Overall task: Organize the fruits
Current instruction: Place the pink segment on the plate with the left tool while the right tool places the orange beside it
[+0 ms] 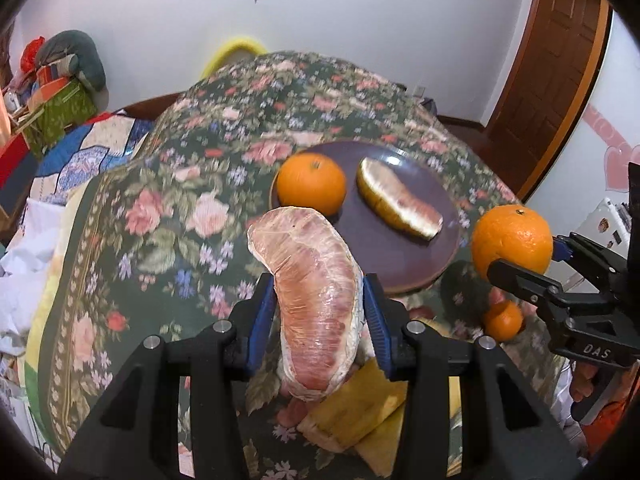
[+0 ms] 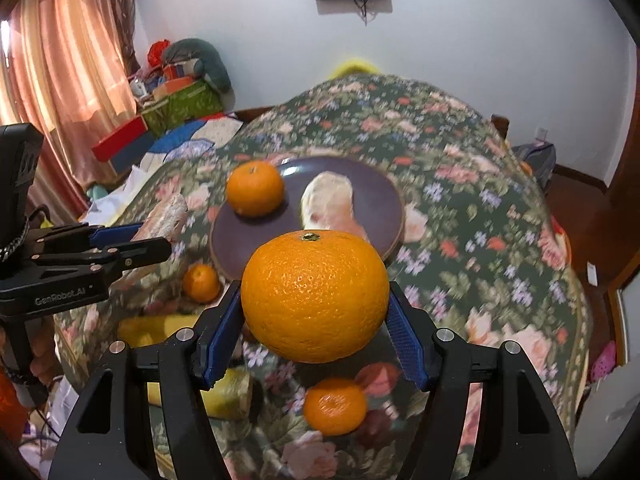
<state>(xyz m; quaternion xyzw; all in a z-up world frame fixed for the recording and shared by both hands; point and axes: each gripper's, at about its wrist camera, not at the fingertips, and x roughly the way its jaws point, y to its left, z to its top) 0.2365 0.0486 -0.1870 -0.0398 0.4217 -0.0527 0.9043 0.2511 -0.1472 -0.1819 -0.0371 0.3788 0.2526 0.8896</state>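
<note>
**Now both grippers are loaded, and the plate lies just ahead**

Now a peeled pomelo segment (image 1: pixel 316 300) is pinched between the blue pads of the left gripper (image 1: pixel 320 312), its pale pink tip reaching past the fingertips. A large orange (image 2: pixel 315 295) is clamped by the right gripper (image 2: pixel 316 316), a pad pressed to each side and most of the fruit bulging above and ahead of the fingers.

Beyond both sets of fingertips, the purple plate (image 1: pixel 400 256) is seen on the floral cloth (image 1: pixel 168 208). An orange on the plate (image 1: pixel 311 183) sits at its left part, and a pomelo wedge (image 1: pixel 400 204) lies across the middle. Below the right gripper's fingers, two small oranges (image 2: pixel 335 406) are left loose on the cloth, the other one (image 2: pixel 201 282) nearer the plate's edge. Yellow peel pieces (image 1: pixel 360 412) lie under the left gripper's fingers.

Risks are judged as follows. The segment is soft and held only around its midsection, so it could be squashed or slip if it is tilted. The round orange is gripped low, and a roll out of the pads is possible. Free room on the plate is limited; a careless release could knock the resting orange off, and the two grippers could collide if both are brought in together.
</note>
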